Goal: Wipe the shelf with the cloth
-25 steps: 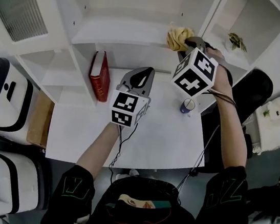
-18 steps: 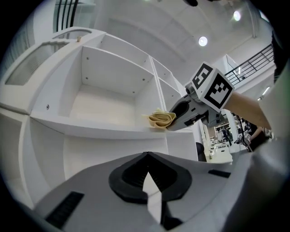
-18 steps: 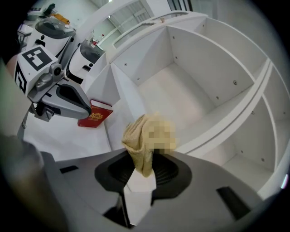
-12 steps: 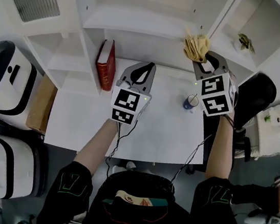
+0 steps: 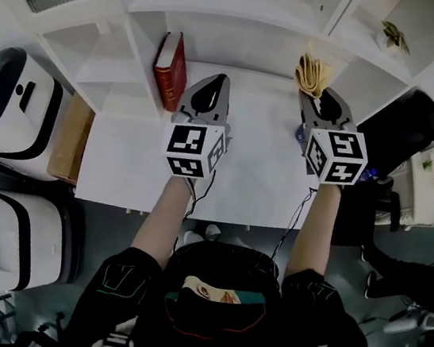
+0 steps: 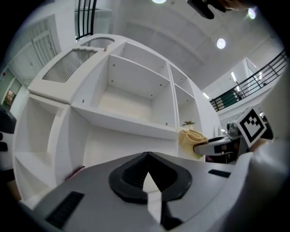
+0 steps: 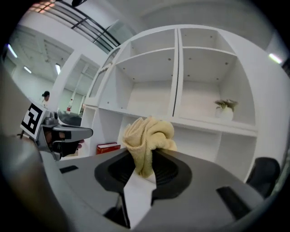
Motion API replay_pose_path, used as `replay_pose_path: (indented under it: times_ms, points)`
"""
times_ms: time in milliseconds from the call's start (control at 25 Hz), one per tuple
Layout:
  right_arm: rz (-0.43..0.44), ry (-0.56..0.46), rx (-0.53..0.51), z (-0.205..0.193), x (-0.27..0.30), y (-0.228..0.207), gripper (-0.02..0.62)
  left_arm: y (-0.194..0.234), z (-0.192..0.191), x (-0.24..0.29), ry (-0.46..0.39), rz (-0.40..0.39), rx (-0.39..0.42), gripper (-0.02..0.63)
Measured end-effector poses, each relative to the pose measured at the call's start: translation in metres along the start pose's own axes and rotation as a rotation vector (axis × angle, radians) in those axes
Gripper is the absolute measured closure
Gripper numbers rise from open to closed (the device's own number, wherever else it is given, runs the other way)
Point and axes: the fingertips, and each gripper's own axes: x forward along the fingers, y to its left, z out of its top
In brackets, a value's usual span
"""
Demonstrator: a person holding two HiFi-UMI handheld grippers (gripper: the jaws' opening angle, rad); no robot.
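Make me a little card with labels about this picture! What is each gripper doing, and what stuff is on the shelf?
left gripper: shut, holding nothing, over the table
right gripper: shut on the cloth, pointing at the shelf
cloth: yellow, bunched up, sticking out past the jaws; whether it touches the shelf cannot be told
shelf: white, its compartments mostly bare
book: red, standing at the table's back left, beside a shelf wall
plant: small, on a right-hand shelf board
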Motion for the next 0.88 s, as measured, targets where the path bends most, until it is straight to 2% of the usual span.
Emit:
replay_pose_path:
  times_ms: [80, 240, 440, 560, 880]
  points:
    - [-0.002, -0.024, 0.070, -0.017, -0.002, 0.008, 0.485, 0.004, -0.012, -0.006, 0.006, 0.043, -0.002, 0.606]
    - [-0.011, -0.046, 0.181, -0.052, -0.010, 0.022, 0.485, 0.020, -0.046, -0.020, 0.071, 0.136, 0.011, 0.606]
    - [-0.010, -0.026, 0.248, -0.094, -0.018, 0.036, 0.485, 0.031, -0.066, -0.042, 0.088, 0.219, 0.111, 0.606]
    - [0.014, -0.003, 0.278, -0.113, -0.022, 0.045, 0.485, 0.025, -0.076, -0.052, 0.096, 0.220, 0.145, 0.606]
    - [0.040, 0.014, 0.292, -0.125, -0.022, 0.056, 0.485, 0.009, -0.091, -0.053, 0.130, 0.176, 0.146, 0.606]
